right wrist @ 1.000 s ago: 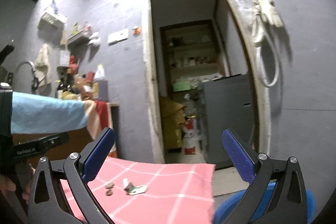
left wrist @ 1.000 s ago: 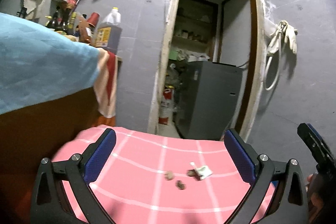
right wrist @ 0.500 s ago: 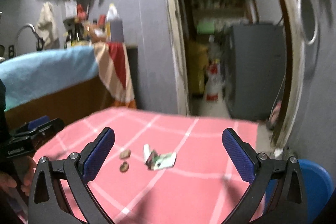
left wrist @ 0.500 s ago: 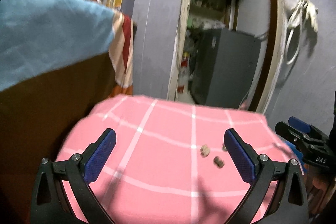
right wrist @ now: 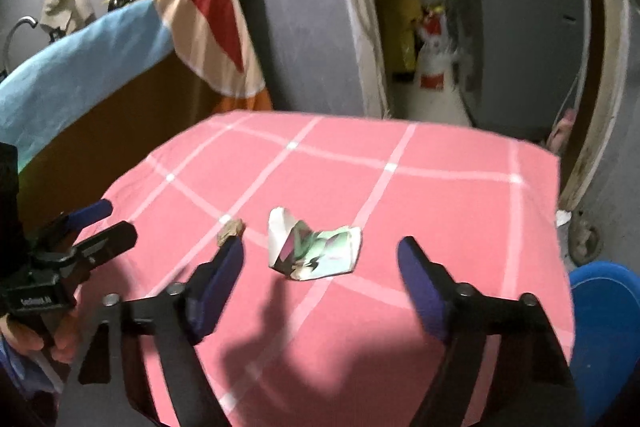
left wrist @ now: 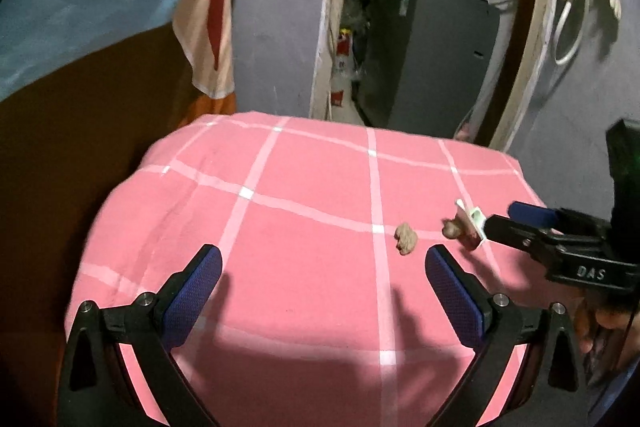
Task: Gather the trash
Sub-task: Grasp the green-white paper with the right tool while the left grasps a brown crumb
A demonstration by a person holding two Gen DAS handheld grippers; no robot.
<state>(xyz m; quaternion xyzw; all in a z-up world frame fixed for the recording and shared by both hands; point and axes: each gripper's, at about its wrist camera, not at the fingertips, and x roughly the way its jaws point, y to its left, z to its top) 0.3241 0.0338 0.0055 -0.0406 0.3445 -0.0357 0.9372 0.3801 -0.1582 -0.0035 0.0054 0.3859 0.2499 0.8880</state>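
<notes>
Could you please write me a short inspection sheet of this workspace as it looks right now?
Surface: pink checked cloth, wrinkled, covering the table.
Job's things: crumpled wrapper; brown scraps beside it; blue bin at the table's right.
Clutter: nothing seen on the cloth besides the trash.
Grippers: left gripper open, empty; right gripper closing toward the wrapper, pads not on it.
Cables: white hose on the wall.
Surroundings: grey cabinet in the doorway; draped towel.
</notes>
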